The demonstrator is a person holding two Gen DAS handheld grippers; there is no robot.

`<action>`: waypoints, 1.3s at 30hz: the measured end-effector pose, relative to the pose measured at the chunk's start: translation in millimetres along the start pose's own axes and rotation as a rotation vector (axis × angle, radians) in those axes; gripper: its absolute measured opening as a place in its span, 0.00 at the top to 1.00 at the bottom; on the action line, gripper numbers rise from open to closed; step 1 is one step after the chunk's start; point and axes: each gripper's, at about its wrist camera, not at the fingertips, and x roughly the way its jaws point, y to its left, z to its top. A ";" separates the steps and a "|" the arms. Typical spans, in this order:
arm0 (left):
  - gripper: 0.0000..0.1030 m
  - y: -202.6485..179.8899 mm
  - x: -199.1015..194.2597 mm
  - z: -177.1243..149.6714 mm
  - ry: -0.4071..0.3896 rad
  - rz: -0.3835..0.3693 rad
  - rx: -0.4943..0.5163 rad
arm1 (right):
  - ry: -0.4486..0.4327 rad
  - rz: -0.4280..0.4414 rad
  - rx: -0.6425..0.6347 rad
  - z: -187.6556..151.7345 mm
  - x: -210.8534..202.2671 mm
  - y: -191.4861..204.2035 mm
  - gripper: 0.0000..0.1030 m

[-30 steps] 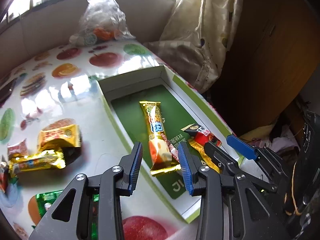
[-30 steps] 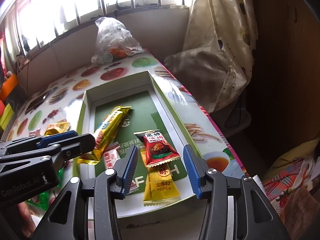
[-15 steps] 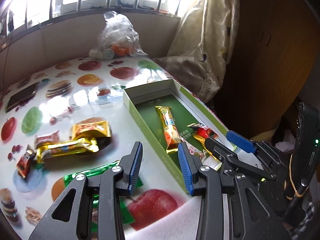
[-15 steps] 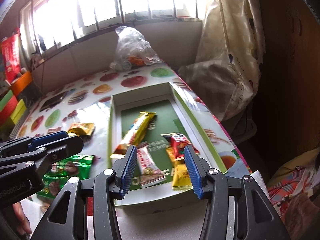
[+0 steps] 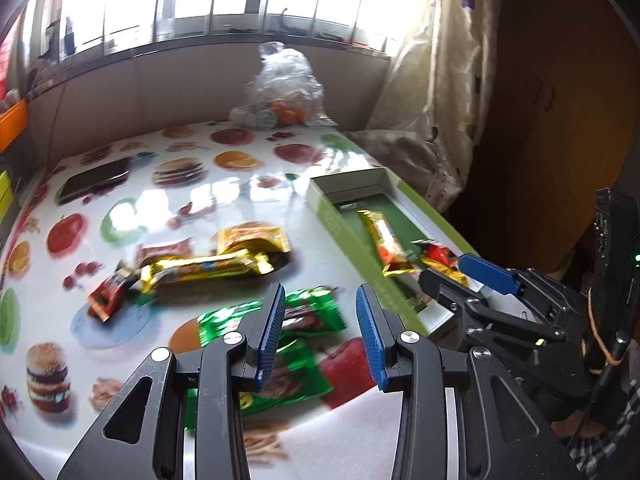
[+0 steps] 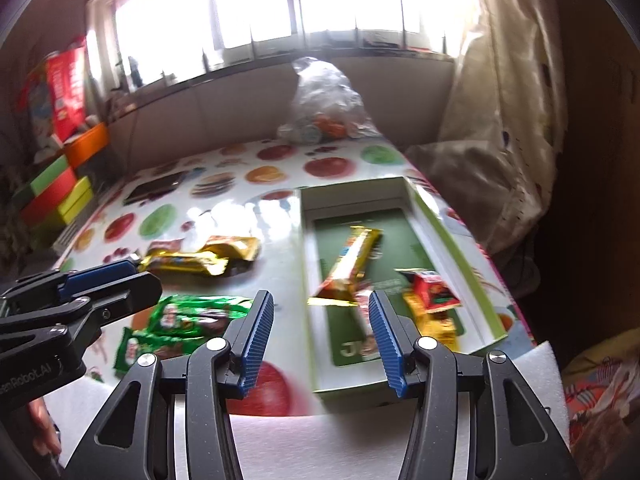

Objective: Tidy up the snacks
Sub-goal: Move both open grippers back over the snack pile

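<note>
Room: window with bars behind, cream curtain (image 6: 500,120) on the right side, light strong.
Table: glossy table (image 5: 132,200) with printed fruits and burgers, carrying all the snacks.
Left gripper (image 5: 320,336): blue-padded jaws apart, nothing between them, held above the near part of the table.
Under the left jaws: two shiny green snack packets (image 5: 280,344), lying flat, one partly over the other, just under and beside the left pad.
Ahead-left of the left jaws: long golden snack bar (image 5: 204,270) touching a golden pouch (image 5: 252,238) and small red wrappers (image 5: 108,300); they are blurred.
Right gripper (image 6: 320,336): jaws apart and empty, near the front edge of the box.
Box: shallow white-and-green cardboard box (image 6: 452,248), ahead of the right jaws, a little to their right.
Inside the box: long golden bar with colourful print (image 6: 352,264) lying diagonal, red square packet (image 6: 434,288) on a yellow packet (image 6: 436,320), small white-red sachet partly hidden behind the right pad.
Far end of the table: clear plastic bag (image 5: 280,92) with small items, against the wall.
Far left of the table: dark flat phone (image 5: 96,178).
</note>
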 end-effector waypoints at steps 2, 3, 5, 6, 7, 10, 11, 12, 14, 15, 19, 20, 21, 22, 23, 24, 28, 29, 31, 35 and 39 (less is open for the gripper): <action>0.63 14.6 -6.4 -6.2 -0.001 0.014 -0.026 | 0.004 0.027 -0.021 -0.8 -0.9 8.8 0.52; 0.63 20.3 -9.0 -8.8 -0.001 0.026 -0.036 | 0.009 0.040 -0.035 -1.3 -0.3 14.6 0.52; 0.63 38.4 -14.5 -15.4 -0.003 0.051 -0.067 | 0.021 0.054 -0.046 -2.5 2.4 21.6 0.52; 0.63 46.7 -17.2 -18.7 -0.005 0.063 -0.085 | 0.037 0.066 -0.051 -3.6 5.9 26.4 0.52; 0.63 55.2 -19.8 -22.2 -0.007 0.071 -0.100 | 0.044 0.077 -0.055 -4.3 7.9 29.7 0.52; 0.63 78.9 -24.4 -32.4 -0.002 0.107 -0.153 | 0.075 0.113 -0.096 -7.2 16.2 42.6 0.52; 0.63 86.1 -25.7 -35.4 -0.002 0.115 -0.169 | 0.082 0.126 -0.112 -7.9 18.2 47.3 0.52; 0.63 91.7 -26.8 -38.0 -0.002 0.124 -0.183 | 0.089 0.138 -0.127 -8.8 20.4 52.6 0.52; 0.63 102.8 -29.1 -42.9 -0.003 0.138 -0.212 | 0.096 0.170 -0.153 -11.8 22.8 63.7 0.52; 0.63 107.7 -30.7 -45.4 -0.004 0.140 -0.223 | 0.104 0.208 -0.178 -13.4 24.2 71.2 0.51; 0.63 120.1 -32.9 -52.8 0.002 0.155 -0.250 | 0.141 0.303 -0.301 -21.4 31.2 101.9 0.48; 0.63 122.5 -33.1 -54.4 0.005 0.157 -0.254 | 0.148 0.328 -0.334 -23.6 32.3 109.1 0.48; 0.63 125.6 -33.4 -56.4 0.008 0.157 -0.260 | 0.155 0.354 -0.376 -27.1 33.1 118.5 0.48; 0.63 127.4 -33.8 -56.7 0.009 0.158 -0.264 | 0.159 0.366 -0.399 -28.6 34.3 124.3 0.47; 0.63 131.1 -34.4 -57.9 0.010 0.159 -0.272 | 0.165 0.380 -0.425 -30.5 35.8 130.3 0.47; 0.63 133.9 -35.5 -59.0 0.010 0.162 -0.277 | 0.178 0.392 -0.453 -32.6 37.7 135.7 0.46; 0.63 143.9 -39.3 -61.0 0.001 0.169 -0.304 | 0.218 0.399 -0.563 -41.5 45.8 150.1 0.45; 0.63 145.2 -39.6 -62.4 0.001 0.168 -0.309 | 0.224 0.393 -0.592 -43.3 48.4 153.4 0.45; 0.63 146.6 -39.7 -65.5 0.007 0.167 -0.312 | 0.235 0.382 -0.629 -45.0 53.6 155.8 0.45; 0.63 151.1 -37.8 -68.6 0.016 0.160 -0.327 | 0.237 0.349 -0.730 -50.4 62.9 163.4 0.45; 0.63 154.8 -35.7 -67.5 0.017 0.161 -0.330 | 0.266 0.360 -0.769 -52.7 71.6 167.0 0.44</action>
